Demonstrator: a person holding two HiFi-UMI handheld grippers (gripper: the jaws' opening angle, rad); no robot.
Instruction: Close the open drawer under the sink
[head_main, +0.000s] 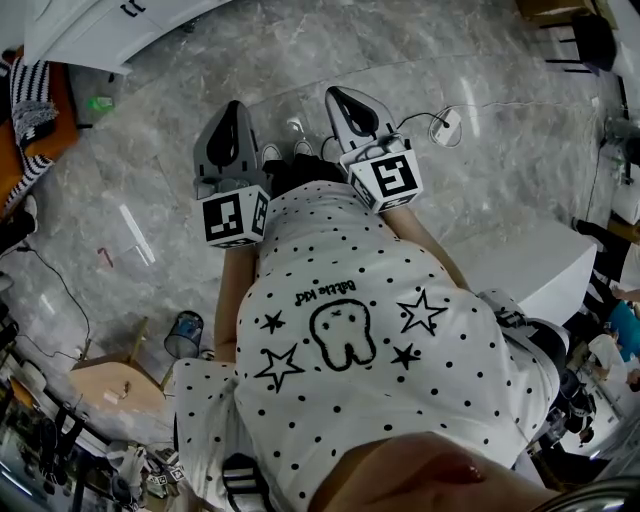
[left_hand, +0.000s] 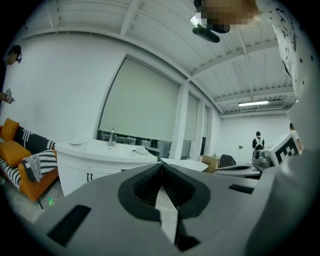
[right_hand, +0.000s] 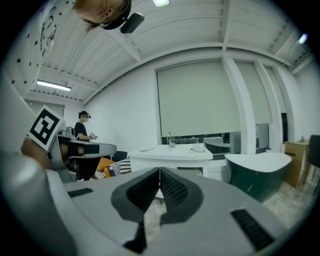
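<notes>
The white sink vanity (left_hand: 102, 156) with a tap (left_hand: 112, 137) stands some way ahead on the left in the left gripper view. Its cabinet front (left_hand: 82, 176) shows dark handles; I cannot make out an open drawer from here. The same vanity (right_hand: 172, 153) shows ahead in the right gripper view. My left gripper (left_hand: 161, 166) has its jaws together with nothing between them. My right gripper (right_hand: 160, 170) is likewise shut and empty. In the head view the left gripper (head_main: 232, 112) and the right gripper (head_main: 344, 98) are held side by side at chest height over the marble floor.
An orange sofa with striped cushions (left_hand: 24, 161) stands left of the vanity. A dark green bathtub (right_hand: 259, 174) is at the right, a white tub (head_main: 535, 262) beside me. A cable with a white box (head_main: 445, 127) lies on the floor. One person (right_hand: 83, 128) stands off left, another person (left_hand: 258, 142) far back.
</notes>
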